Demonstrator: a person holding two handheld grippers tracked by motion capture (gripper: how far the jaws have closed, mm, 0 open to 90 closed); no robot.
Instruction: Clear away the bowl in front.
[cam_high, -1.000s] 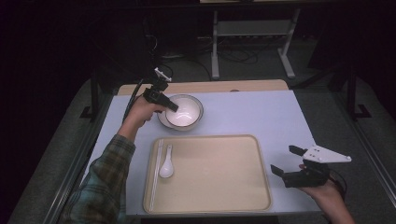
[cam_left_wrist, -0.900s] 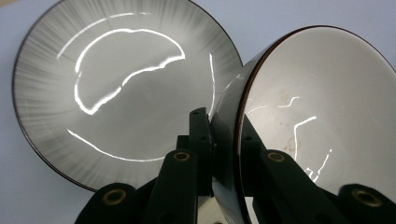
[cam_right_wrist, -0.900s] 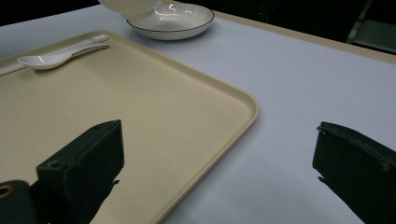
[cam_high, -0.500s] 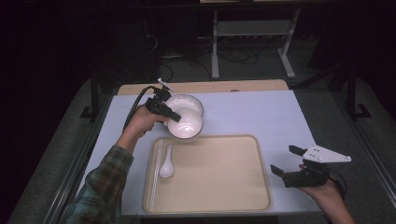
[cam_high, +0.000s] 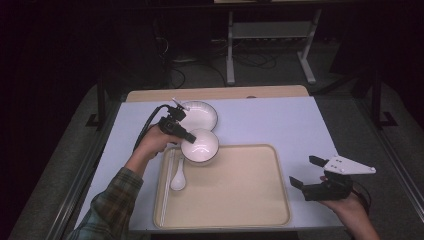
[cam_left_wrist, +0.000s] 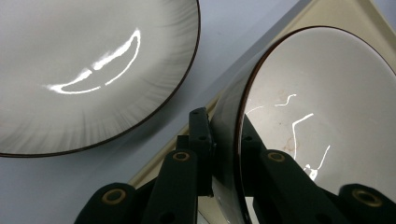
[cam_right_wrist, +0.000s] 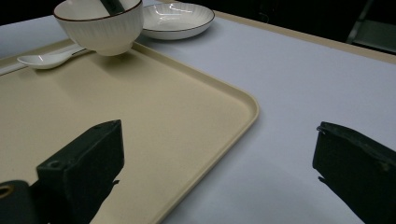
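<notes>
The left gripper (cam_high: 189, 137), jaws clamped on the bowl (cam_high: 200, 146) rim, has lifted it off the plate (cam_high: 200, 113) to the tray's (cam_high: 250, 220) near corner. The right gripper (cam_high: 306, 172) waits beside the tray, jaws wide.

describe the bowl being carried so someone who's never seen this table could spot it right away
Start at the beige tray on the pale blue table. Over its far left corner is the white bowl, its rim pinched by the left gripper. Unlike the shallow white plate behind it and the white spoon on the tray, it is deep and dark-rimmed.
</notes>
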